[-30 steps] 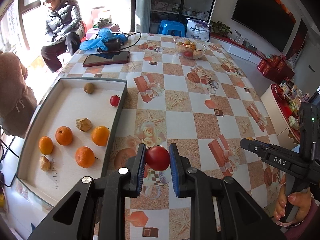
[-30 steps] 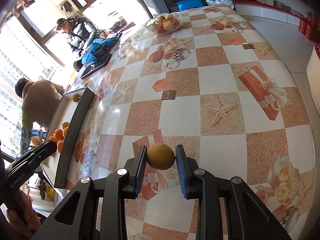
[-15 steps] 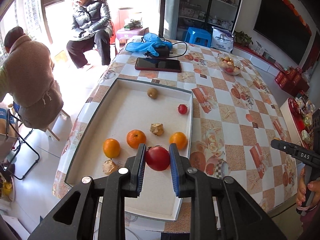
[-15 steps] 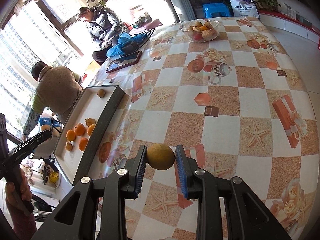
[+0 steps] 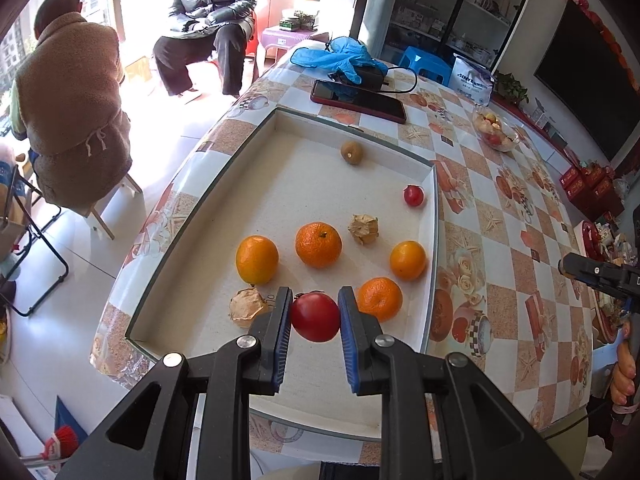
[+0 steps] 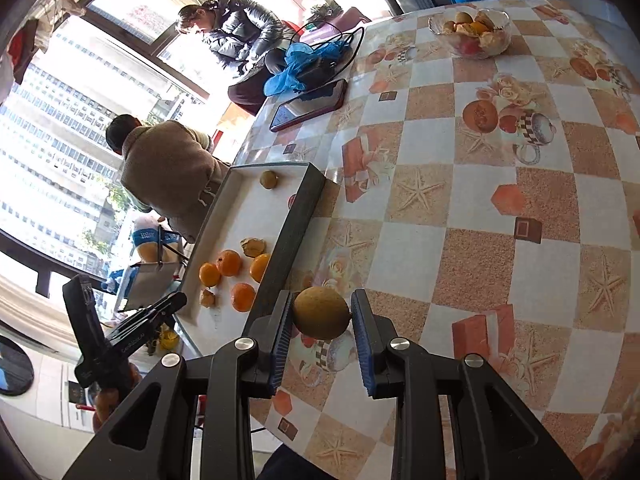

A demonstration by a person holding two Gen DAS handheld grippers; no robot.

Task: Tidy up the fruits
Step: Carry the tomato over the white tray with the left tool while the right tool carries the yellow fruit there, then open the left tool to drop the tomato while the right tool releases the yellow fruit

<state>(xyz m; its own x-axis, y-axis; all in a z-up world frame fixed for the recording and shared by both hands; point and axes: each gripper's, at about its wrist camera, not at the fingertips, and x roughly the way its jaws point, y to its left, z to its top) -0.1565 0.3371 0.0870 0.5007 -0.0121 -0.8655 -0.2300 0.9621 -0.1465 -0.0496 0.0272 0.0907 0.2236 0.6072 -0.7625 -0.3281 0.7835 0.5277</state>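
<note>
Crowding the tomato (image 5: pixel 315 317): oranges (image 5: pixel 379 298), husk (image 5: pixel 247 306).

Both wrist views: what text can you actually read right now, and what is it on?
"GenRobot.AI": on the left tool's arm, right wrist view; small, my best reading.
Blue lettering on the white bag behind the table: blurred, not readable.
Faint marks on the tray floor beside the left tool: too small to read.
Blue-and-white bag by the chair: unreadable.
</note>
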